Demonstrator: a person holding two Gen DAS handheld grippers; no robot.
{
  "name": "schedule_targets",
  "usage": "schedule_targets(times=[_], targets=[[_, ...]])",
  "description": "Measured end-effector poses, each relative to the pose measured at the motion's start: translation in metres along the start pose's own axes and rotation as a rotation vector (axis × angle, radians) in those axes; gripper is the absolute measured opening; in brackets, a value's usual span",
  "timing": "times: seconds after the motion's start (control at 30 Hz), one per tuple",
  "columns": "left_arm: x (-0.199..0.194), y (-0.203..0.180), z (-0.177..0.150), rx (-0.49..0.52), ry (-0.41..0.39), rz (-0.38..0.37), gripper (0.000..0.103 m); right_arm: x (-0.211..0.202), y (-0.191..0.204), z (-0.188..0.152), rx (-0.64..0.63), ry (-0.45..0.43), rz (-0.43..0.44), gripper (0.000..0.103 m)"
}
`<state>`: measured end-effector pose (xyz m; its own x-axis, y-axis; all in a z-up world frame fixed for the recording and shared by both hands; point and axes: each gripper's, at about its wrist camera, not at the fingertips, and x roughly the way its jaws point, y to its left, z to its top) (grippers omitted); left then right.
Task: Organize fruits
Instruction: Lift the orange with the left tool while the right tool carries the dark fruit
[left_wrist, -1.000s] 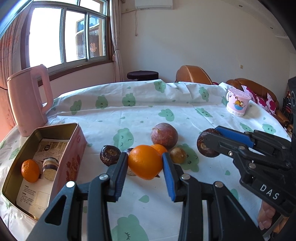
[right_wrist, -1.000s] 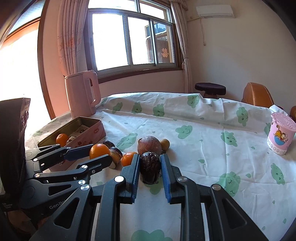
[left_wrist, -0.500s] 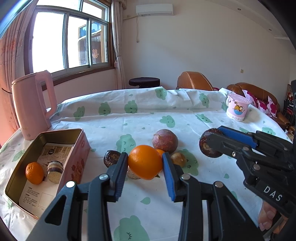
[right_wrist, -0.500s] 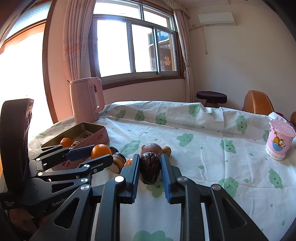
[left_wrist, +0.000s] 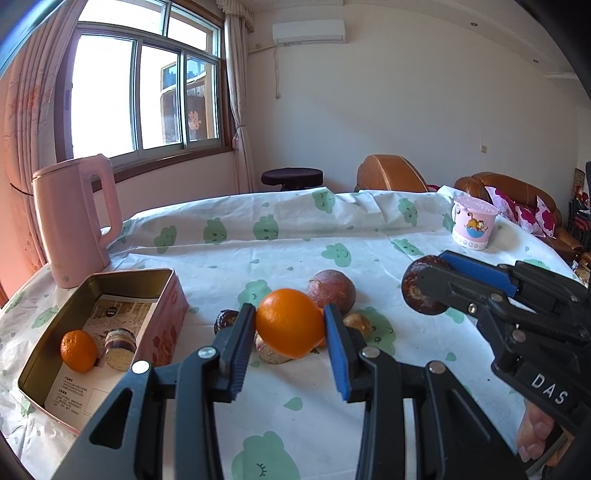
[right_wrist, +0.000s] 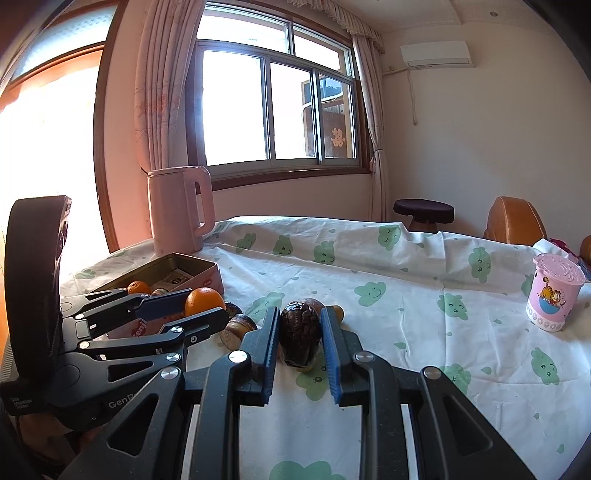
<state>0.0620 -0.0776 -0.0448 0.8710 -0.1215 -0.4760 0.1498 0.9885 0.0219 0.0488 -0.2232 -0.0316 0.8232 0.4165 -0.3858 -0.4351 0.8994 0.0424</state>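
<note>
Glossy, dimpled orange (left_wrist: 290, 323) between ribbed blue rubber pads (left_wrist: 337, 356) of matt black plastic left tongs (left_wrist: 288, 350). Wrinkled, dull-brown passion fruit (right_wrist: 300, 334) in right tongs (right_wrist: 300, 349). Brushed-metal tin (left_wrist: 44, 332) lined with printed paper. Creased, cloud-printed cloth (left_wrist: 369, 236) over worktop. Smooth pink plastic kettle (left_wrist: 72, 221).

Daylight floods in from the blown-out window (right_wrist: 277, 110) — frames sharp, edges bent and darkened by fisheye.
</note>
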Motion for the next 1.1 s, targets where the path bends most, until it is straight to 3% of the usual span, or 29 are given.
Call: schedule_targets(times=[0.67,1.1], targets=[[-0.022,-0.002,-0.001,0.007,-0.116,0.067,0.039,-0.021,0.006,-0.001,-0.036,-0.100,-0.018,0.024],[-0.021,0.016,-0.002,-0.020,-0.094,0.094,0.039,-0.019,0.009,0.000,-0.023,-0.087,-0.005,0.024]])
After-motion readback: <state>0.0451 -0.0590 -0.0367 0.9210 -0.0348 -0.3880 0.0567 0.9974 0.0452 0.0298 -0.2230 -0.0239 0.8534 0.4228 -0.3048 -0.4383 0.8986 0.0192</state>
